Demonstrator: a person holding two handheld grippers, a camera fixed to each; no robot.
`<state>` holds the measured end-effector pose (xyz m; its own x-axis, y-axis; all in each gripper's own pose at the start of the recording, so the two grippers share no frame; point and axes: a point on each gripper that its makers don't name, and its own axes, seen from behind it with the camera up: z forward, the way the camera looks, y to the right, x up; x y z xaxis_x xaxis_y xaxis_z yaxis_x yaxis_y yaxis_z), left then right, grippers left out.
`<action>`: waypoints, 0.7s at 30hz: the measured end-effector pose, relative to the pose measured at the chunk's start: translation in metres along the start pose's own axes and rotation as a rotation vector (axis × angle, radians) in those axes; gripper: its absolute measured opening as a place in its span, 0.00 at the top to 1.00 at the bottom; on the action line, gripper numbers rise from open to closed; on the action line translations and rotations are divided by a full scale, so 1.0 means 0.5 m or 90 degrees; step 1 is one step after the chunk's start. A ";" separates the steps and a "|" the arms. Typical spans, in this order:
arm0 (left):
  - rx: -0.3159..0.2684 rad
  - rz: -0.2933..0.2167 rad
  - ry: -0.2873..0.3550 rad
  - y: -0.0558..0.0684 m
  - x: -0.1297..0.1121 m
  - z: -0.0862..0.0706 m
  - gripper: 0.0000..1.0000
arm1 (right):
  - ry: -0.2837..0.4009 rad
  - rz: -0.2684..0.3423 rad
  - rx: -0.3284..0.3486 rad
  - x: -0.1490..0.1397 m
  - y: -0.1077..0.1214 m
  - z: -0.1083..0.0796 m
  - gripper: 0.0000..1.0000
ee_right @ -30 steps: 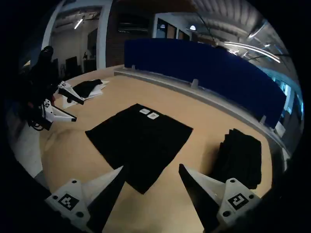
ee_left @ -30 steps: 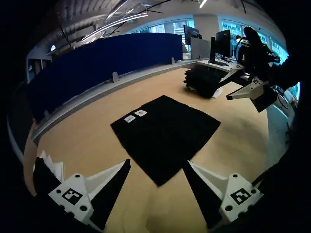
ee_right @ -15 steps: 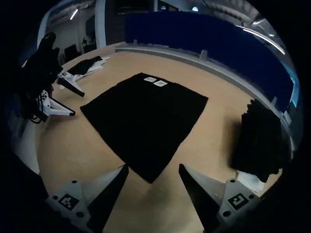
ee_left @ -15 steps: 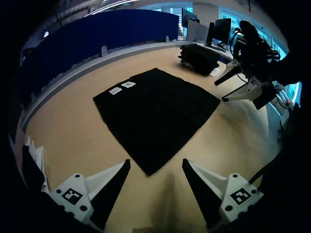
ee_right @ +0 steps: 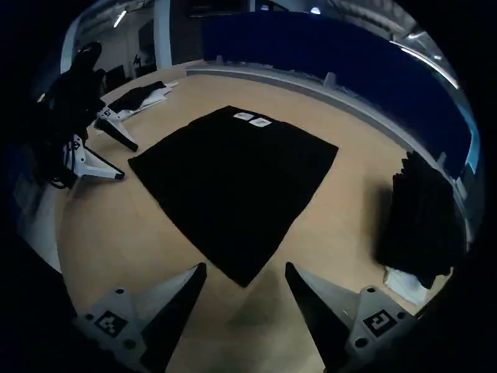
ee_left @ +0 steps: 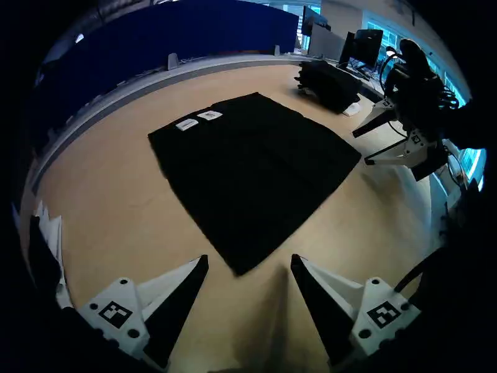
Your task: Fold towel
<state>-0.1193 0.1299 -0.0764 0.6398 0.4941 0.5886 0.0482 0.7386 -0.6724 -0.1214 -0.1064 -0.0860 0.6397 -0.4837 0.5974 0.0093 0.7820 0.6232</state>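
Closer than a second ago, the black towel [ee_left: 255, 168] lies flat mid-frame on the wooden table [ee_left: 124, 205], a corner pointing between my left claw's [ee_left: 248, 256] wide-open, empty fingers. My right claw [ee_right: 245, 264] is spread just as wide, holding nothing. Left gripper view adds monitors [ee_left: 363, 46] upper right; right gripper view puts the dark cloth stack [ee_right: 425, 217] at the right edge, white sheet [ee_right: 404, 280] beneath.

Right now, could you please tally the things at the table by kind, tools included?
Flat towel: 1
White tags on it: 2
Dark cloth piles: 2, the tall pile and the low pile
Tools: 2, the left tool and the right tool, both open
Total: 7
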 end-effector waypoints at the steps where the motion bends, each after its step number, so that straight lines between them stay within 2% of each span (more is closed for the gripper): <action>1: 0.001 0.007 0.000 -0.001 0.000 0.001 0.02 | -0.001 0.000 0.001 -0.002 -0.001 0.000 0.02; 4: 0.002 0.030 -0.003 -0.001 -0.002 0.002 0.04 | -0.003 -0.001 0.003 -0.007 -0.005 0.001 0.05; 9: -0.002 0.054 -0.012 0.005 -0.009 0.003 0.18 | -0.010 0.002 0.004 -0.012 -0.009 0.004 0.15; 14: -0.001 0.054 -0.012 0.004 -0.009 0.005 0.26 | -0.013 0.001 0.005 -0.014 -0.011 0.007 0.24; 20: 0.000 0.056 -0.012 -0.001 -0.010 0.005 0.37 | -0.018 0.007 0.006 -0.017 -0.017 0.010 0.43; 21: 0.000 0.056 -0.013 -0.001 -0.011 0.005 0.41 | -0.020 0.009 0.007 -0.018 -0.018 0.010 0.47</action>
<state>-0.1248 0.1280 -0.0780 0.6262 0.5657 0.5366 -0.0073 0.6925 -0.7214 -0.1311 -0.1111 -0.0942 0.6155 -0.4847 0.6214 -0.0081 0.7845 0.6201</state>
